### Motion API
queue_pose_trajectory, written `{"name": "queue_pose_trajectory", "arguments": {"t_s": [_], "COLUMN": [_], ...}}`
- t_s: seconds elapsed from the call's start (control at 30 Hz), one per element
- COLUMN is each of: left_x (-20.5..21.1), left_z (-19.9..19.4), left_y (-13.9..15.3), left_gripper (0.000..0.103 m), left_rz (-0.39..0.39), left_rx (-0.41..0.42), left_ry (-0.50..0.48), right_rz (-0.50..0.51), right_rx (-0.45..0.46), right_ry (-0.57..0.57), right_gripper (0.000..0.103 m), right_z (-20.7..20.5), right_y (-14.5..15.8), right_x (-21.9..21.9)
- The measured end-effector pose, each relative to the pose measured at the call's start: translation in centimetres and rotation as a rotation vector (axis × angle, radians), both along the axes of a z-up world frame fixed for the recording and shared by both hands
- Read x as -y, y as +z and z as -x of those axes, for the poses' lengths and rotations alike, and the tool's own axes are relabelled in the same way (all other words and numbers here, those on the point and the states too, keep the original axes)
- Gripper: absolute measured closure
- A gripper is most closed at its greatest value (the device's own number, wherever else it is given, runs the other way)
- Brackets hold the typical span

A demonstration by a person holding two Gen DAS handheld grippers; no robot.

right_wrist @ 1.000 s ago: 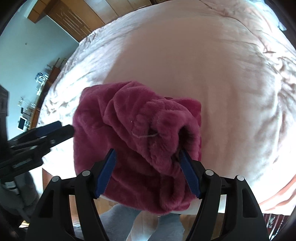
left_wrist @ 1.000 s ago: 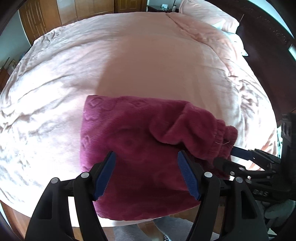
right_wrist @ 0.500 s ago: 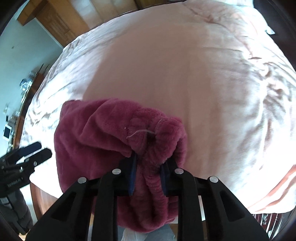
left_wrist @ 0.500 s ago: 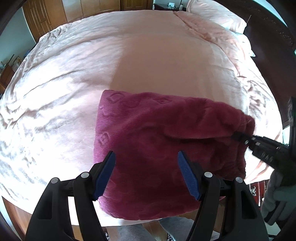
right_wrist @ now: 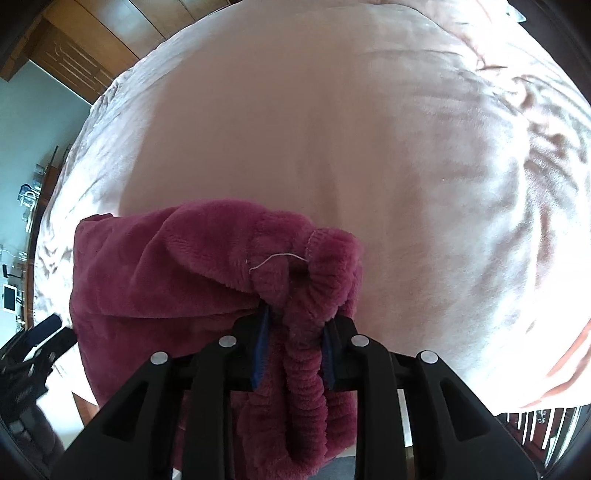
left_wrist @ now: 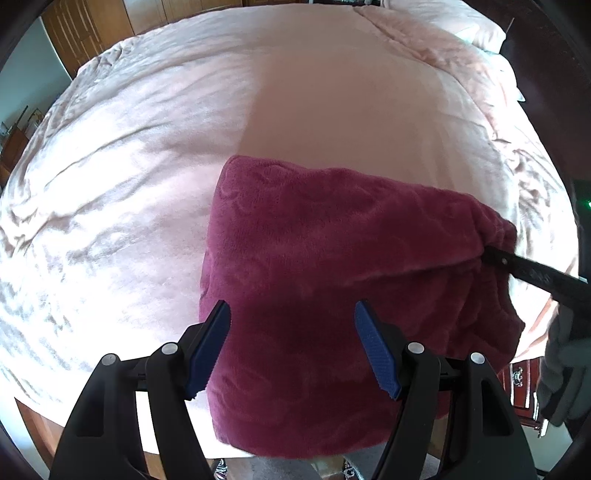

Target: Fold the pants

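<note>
The maroon fleece pants (left_wrist: 332,266) lie folded on the pink bed near its front edge. My left gripper (left_wrist: 291,343) is open and hovers over their near left part, holding nothing. My right gripper (right_wrist: 293,339) is shut on the pants' ribbed waistband (right_wrist: 325,273) and holds that corner lifted; it shows at the right of the left wrist view (left_wrist: 532,273), pulling the fabric taut. The rest of the pants (right_wrist: 147,280) hang to the left below the lifted corner. My left gripper shows at the left edge of the right wrist view (right_wrist: 37,347).
The pink bedspread (left_wrist: 332,110) stretches far beyond the pants. Pillows (left_wrist: 450,18) lie at the far right. Wooden wardrobes (left_wrist: 92,33) stand behind the bed. The bed's front edge (left_wrist: 37,402) runs just below my grippers.
My right gripper closed on the waistband and lifted it up and to the right, stretching the upper layer flat. The left gripper stayed open and shifted left of the pants.
</note>
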State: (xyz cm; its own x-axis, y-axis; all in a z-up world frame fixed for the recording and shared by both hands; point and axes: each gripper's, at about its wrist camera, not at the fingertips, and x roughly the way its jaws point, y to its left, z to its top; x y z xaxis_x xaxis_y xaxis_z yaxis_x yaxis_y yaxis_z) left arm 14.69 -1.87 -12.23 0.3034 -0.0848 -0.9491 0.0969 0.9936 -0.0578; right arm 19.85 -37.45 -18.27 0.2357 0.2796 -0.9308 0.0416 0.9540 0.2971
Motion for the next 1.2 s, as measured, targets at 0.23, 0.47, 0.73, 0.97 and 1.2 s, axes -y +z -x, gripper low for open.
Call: {"name": "queue_pose_trajectory", "arguments": {"t_s": [0.23,0.47,0.73,0.97,1.2], "left_x": [0.1,1.0,1.5,1.8,1.9], "left_z": [-4.8,-8.3,-9.9,-9.8,-9.7], "left_y": [-1.3,-2.6,-3.6,-3.9,-4.4], "left_gripper": [0.034,0.026,0.024,0.024,0.023], "left_rz": [0.009,-0.028,-0.037,-0.045,-0.055], "left_rx": [-0.013,-0.015,-0.028,-0.022,-0.021], "left_ry": [0.004,-0.025,-0.04,-0.045,-0.033], "right_rz": [-0.043,-0.084,-0.018,-0.036,-0.012], "right_rx": [0.038,0.071,0.027,-0.078,-0.107], "right_ry": [-0.007,0.023,0.13,0.184,0.218], "right_gripper": [0.063,0.062,0.062,0.086,0.093], "right_z": [2.5,6.5,7.6,7.1,9.5], "right_y": [2.7,5.7,3.7,0.9,2.3], "right_x": [1.0,1.3,-1.7,-2.2,-0.4]}}
